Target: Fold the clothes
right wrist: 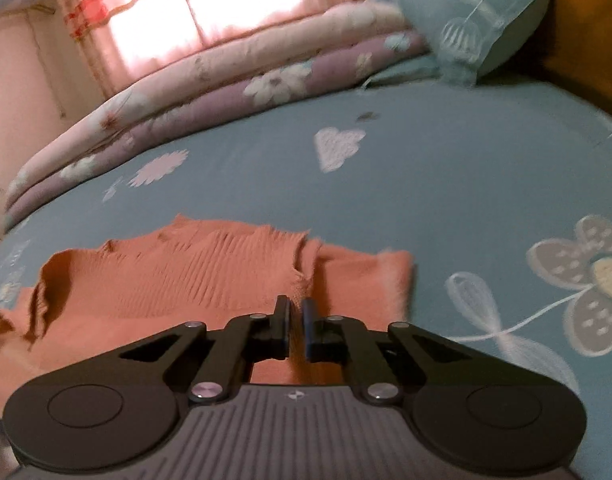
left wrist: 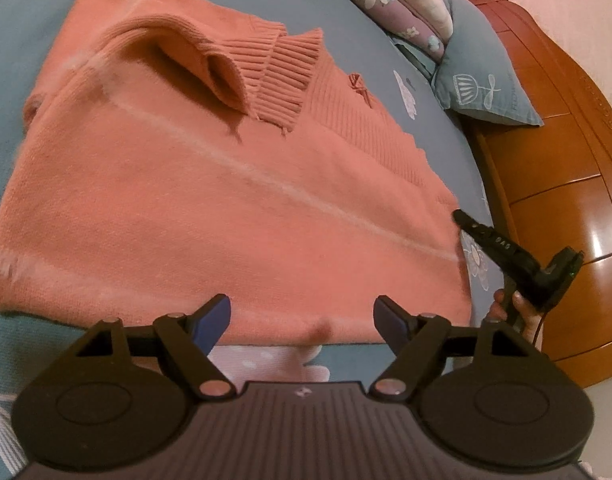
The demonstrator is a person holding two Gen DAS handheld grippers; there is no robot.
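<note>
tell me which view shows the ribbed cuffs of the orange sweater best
The left wrist view: the ribbed cuffs lie sharp and whole on the folded orange sweater. The right wrist view shows them blurred, from low, behind the shut right gripper.

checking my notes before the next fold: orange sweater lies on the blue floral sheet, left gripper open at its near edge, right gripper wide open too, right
Not quite. The right gripper is shut, its jaws nearly together with nothing between them, as the right wrist view shows. The rest holds: the orange sweater lies on the blue floral sheet, and the left gripper is open at its near edge.
</note>
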